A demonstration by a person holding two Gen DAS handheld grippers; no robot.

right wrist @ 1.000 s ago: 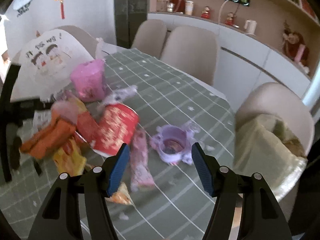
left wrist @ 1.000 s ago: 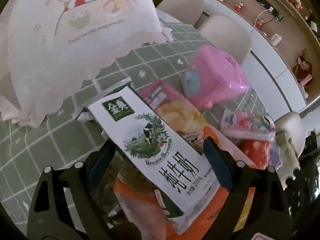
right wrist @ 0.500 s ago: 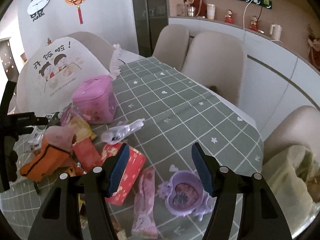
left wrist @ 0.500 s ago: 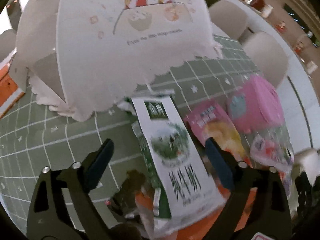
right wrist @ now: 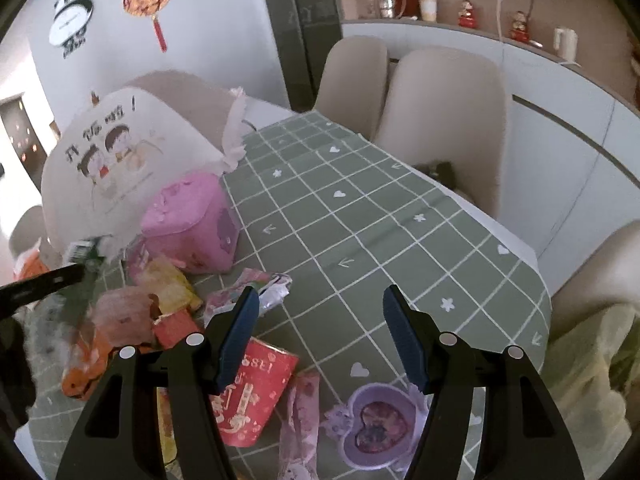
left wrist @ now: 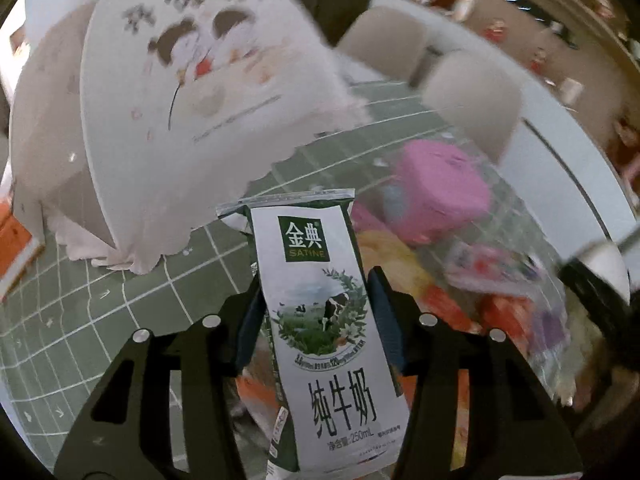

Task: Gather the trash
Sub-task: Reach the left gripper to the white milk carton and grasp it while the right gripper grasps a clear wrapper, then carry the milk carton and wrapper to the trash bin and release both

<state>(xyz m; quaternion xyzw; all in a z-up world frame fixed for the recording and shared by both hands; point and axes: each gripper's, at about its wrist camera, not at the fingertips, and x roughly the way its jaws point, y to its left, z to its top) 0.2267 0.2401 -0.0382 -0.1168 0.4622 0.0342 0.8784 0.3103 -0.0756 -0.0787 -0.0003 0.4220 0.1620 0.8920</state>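
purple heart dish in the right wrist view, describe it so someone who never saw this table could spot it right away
Start at the green checked tablecloth and follow it to its near edge, just below the right tongs. There, right of the red printed can and the pink wrapper, lies the purple heart dish. It is the only heart-shaped lilac piece, shallow, with a dark picture inside.

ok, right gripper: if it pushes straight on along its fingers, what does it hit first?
Likely bare green checked tablecloth. The right gripper is open with nothing between its fingers; the crumpled wrapper sits just left of that line. Depth unclear.
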